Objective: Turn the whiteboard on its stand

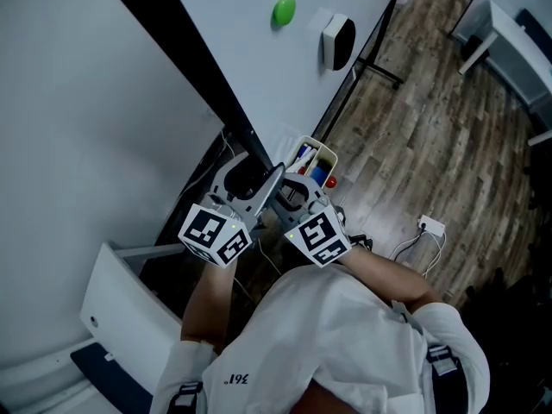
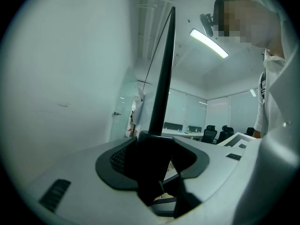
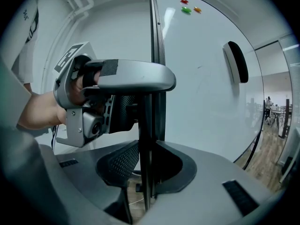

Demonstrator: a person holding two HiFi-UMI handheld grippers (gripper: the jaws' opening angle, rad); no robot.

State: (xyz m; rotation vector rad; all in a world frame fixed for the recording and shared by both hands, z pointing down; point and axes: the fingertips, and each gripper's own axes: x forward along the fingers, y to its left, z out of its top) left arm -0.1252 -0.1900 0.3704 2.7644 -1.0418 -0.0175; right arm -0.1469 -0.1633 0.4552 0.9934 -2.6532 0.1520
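The whiteboard point(image 1: 259, 59) is seen edge-on, its dark frame point(image 1: 190, 67) running diagonally down to both grippers. My left gripper point(image 1: 246, 178) and right gripper point(image 1: 293, 190) meet at the frame's lower end from opposite sides. In the left gripper view the black frame point(image 2: 164, 78) rises from between the jaws of the left gripper point(image 2: 154, 172), which is shut on it. The right gripper point(image 3: 145, 172) is likewise shut on the frame point(image 3: 154, 55), with the left gripper point(image 3: 93, 107) facing it across the edge.
A green magnet point(image 1: 284, 10) and an eraser point(image 1: 338, 41) stick to the board face. A marker tray point(image 1: 312, 158) hangs just beyond the grippers. The stand's leg point(image 1: 379, 67) crosses the wood floor; a power strip point(image 1: 429, 226) lies at right. A white panel point(image 1: 121, 304) stands at lower left.
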